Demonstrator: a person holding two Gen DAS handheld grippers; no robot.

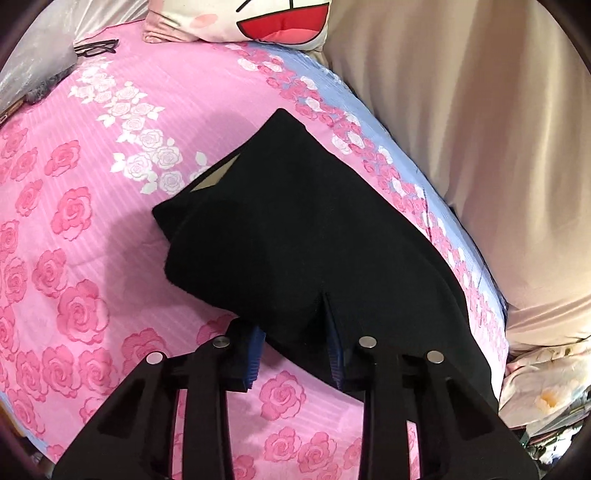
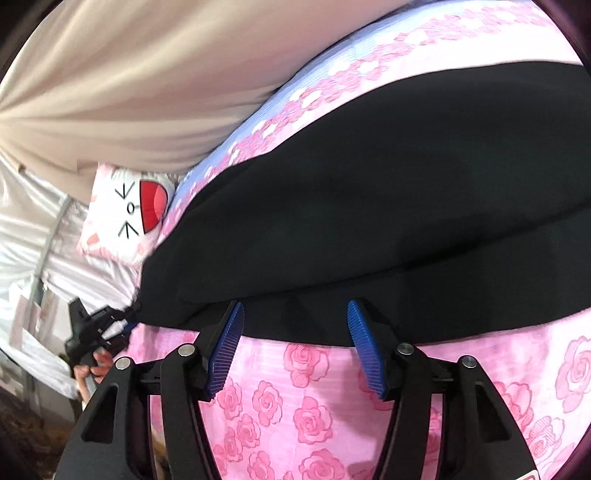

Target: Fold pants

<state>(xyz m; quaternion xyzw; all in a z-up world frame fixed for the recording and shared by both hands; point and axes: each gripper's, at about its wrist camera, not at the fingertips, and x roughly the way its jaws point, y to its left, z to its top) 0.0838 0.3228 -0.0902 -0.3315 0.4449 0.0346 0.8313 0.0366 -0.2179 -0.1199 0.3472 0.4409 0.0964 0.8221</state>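
Observation:
The black pants (image 1: 295, 236) lie on the pink rose bedspread (image 1: 92, 221), partly doubled over. My left gripper (image 1: 295, 332) has its jaws apart with the pants' near edge draped between and over the blue fingers (image 1: 255, 354). In the right wrist view the pants (image 2: 369, 203) stretch across the bed. My right gripper (image 2: 295, 314) is open, its blue fingertips (image 2: 231, 332) at the pants' near edge, not clamped on it. The left gripper (image 2: 122, 321) shows far left, at the pants' end.
A cartoon-face pillow (image 1: 258, 22) lies at the head of the bed, also in the right wrist view (image 2: 125, 210). Black glasses (image 1: 98, 47) lie at the far left. A beige curtain (image 1: 461, 129) hangs along the bed's far side. Clutter (image 1: 535, 387) sits lower right.

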